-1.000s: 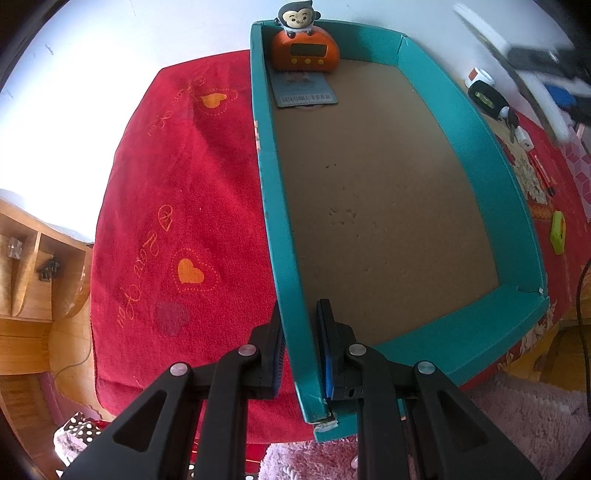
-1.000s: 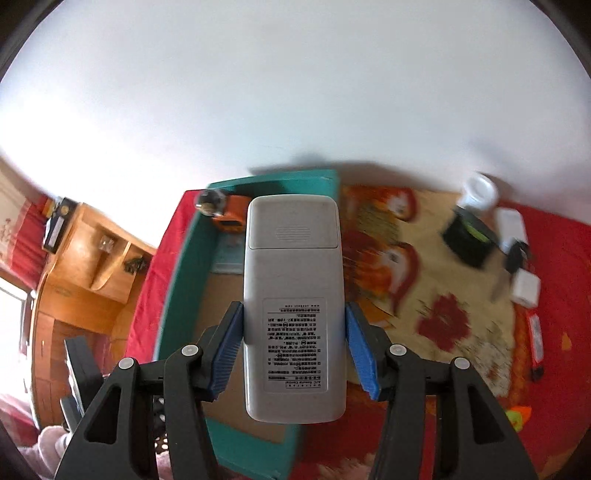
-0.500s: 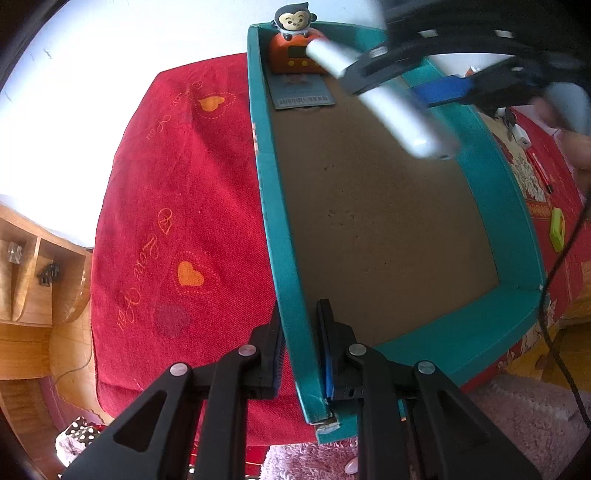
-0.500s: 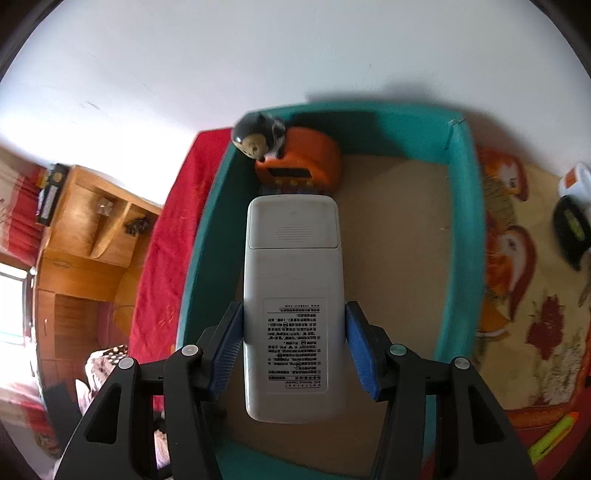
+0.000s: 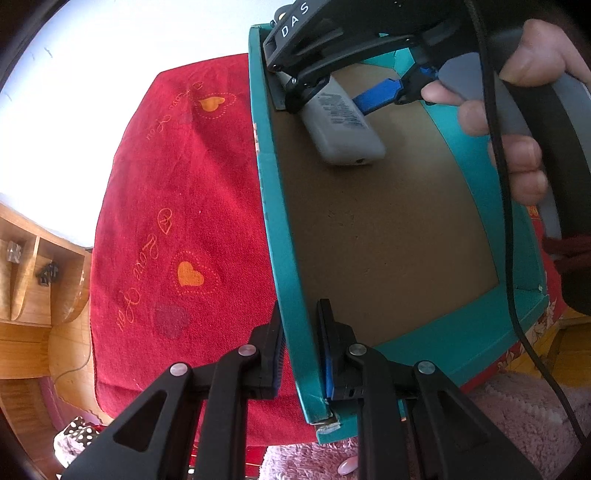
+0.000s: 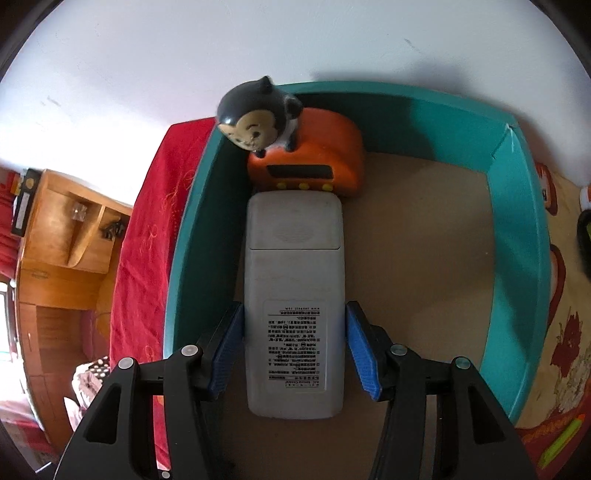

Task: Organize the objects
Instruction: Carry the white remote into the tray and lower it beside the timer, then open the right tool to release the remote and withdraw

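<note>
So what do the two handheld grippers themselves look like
Both are black plastic with silver pivot screws and blue ribbed finger pads. The left gripper shows angular, cut-out arms. The right gripper matches; its body carries white "DAS" lettering, a grey handle and a trailing black cable.

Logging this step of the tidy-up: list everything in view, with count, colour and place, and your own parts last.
box: one, teal with brown floor, on the red cloth.
remote control: one, grey-white, label side up, inside the box beside its left wall.
monkey clock: one, orange with dark monkey figure, in the box's far left corner.
cloth: one, red with orange hearts, under the box.
wooden shelf: one, brown, left of the cloth.
left gripper: black, blue pads, shut on the box's wall.
right gripper: black, blue pads, shut on the remote control.
hand: one, holding the right gripper's handle.
</note>
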A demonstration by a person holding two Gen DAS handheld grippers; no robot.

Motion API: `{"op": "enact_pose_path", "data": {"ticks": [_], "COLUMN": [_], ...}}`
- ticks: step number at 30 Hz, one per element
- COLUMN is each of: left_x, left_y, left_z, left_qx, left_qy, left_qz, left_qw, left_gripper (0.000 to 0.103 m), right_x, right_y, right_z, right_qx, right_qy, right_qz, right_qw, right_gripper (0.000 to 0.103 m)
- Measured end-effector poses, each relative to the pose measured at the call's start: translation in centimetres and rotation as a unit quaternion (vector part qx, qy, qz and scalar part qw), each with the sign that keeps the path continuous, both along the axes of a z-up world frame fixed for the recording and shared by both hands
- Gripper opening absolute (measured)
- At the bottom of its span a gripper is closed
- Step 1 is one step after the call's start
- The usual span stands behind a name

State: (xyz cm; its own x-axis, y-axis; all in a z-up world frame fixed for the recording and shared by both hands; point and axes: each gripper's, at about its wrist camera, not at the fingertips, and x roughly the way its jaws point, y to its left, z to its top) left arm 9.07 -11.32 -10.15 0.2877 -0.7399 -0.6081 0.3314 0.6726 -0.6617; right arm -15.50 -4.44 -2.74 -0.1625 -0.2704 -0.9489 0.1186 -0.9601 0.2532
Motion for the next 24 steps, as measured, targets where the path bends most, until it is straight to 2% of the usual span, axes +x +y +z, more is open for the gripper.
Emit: {"op": "enact_pose_path", "data": {"ticks": [5,9,10,12,15,17,20,24], "left_x": [0.2,0.4,0.4,0.6,0.5,0.5,0.5,0.5], "left_y": [-0.1,-0.1,-0.2,-0.2,-0.3,-0.3,-0.3,-0.4], "left_z": [0.0,0.0,0.0,0.0,0.1,0.0,0.0,0.0], "left_qx": [0.0,0.001,0.001,0.001,0.0,0.0,0.0,0.0], "left_qy": [0.0,-0.001,-0.002,-0.002,-0.001,-0.001,-0.001,0.0], "left_qz": [-0.001,-0.003,-0.003,-0.004,-0.003,-0.003,-0.003,-0.003], "left_qw": [1.0,1.0,1.0,1.0,1.0,1.0,1.0,1.0], "left_gripper": [0.015,0.015,0.015,0.015,0.015,0.015,0.015,0.015], "right_x": [0.4,1.9,2.3,2.9,3.1,3.4,3.7,3.5], "right_y": [0.2,0.5,0.6,1.5,2.0,1.8,1.6,1.5], "right_z": [1.1,2.8,3.0,3.1,2.2,1.4,0.6,0.4], "right_qx": [-0.014,0.002,0.02,0.051,0.087,0.109,0.094,0.062], "right_qy": [0.013,0.056,0.067,0.079,0.079,0.08,0.075,0.074], "right_qz": [0.032,0.104,0.121,0.144,0.163,0.18,0.19,0.174], "right_qw": [0.999,0.993,0.99,0.985,0.98,0.974,0.974,0.98], "right_gripper": [0.057,0.055,0.053,0.04,0.032,0.03,0.028,0.028]}}
